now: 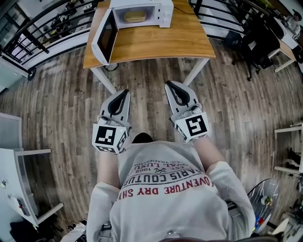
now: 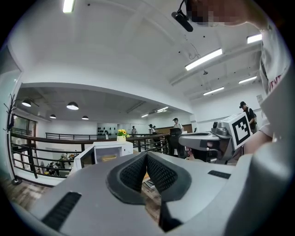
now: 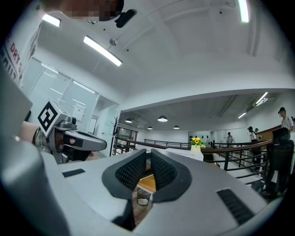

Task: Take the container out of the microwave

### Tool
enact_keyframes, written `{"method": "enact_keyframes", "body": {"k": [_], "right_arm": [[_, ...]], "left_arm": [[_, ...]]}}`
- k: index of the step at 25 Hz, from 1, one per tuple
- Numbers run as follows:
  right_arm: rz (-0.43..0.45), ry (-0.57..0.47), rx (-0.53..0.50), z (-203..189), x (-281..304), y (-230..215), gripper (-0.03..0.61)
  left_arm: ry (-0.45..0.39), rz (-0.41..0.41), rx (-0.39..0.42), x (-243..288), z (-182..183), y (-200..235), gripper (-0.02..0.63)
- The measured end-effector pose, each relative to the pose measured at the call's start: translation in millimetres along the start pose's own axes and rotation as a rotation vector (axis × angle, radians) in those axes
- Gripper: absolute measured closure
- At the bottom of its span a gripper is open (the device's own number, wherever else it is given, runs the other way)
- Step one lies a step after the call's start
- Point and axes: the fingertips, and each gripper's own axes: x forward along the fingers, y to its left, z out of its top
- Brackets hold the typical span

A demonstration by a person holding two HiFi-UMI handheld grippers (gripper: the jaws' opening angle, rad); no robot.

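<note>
1. The microwave door point(image 1: 105, 40) stands swung open at the far left of the wooden counter point(image 1: 180, 40).
2. The left tongs point(image 1: 123, 94) are closed on nothing, with their pads meeting at the tips. They are held level above the wood floor point(image 1: 61, 94), near the person and well short of the counter.
3. The container point(image 1: 135, 16) sits inside the cavity of the white microwave point(image 1: 165, 14), far across the counter. It is tan and seems to have a lid, though it is too small in view to be sure.
4. The right tongs point(image 1: 170, 86) are likewise closed and empty. They sit beside the left pair without touching it and point toward the counter.
5. A black chair point(image 1: 258, 40) stands to the right of the counter.
</note>
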Motion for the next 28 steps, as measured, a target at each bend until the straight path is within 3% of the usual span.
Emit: {"method": "enact_keyframes", "body": {"k": [2,3,4,5,14,28], "right_arm": [[-0.025,0.002,-0.018,1,0,-9,0.541],[-0.033,0.006,-0.019,1,3,-14,0.481],[-0.036,0.013,-0.016,-1,5,-18,0.366],[-0.038,0.022,-0.014,-3,7,-21,0.319],[-0.040,0.063,0.035,-29,57,-49,0.319],[-0.028,0.157,0.051,-56,251,-116,0.319]], "left_arm": [[0.002,0.000,-0.001,3,1,0,0.597],[0.003,0.000,0.000,5,1,1,0.598],[0.005,0.000,0.000,7,1,2,0.597],[0.009,0.000,-0.002,9,0,3,0.598],[0.039,-0.015,-0.018,52,-18,37,0.597],[0.043,-0.041,-0.063,198,-15,192,0.597]]}}
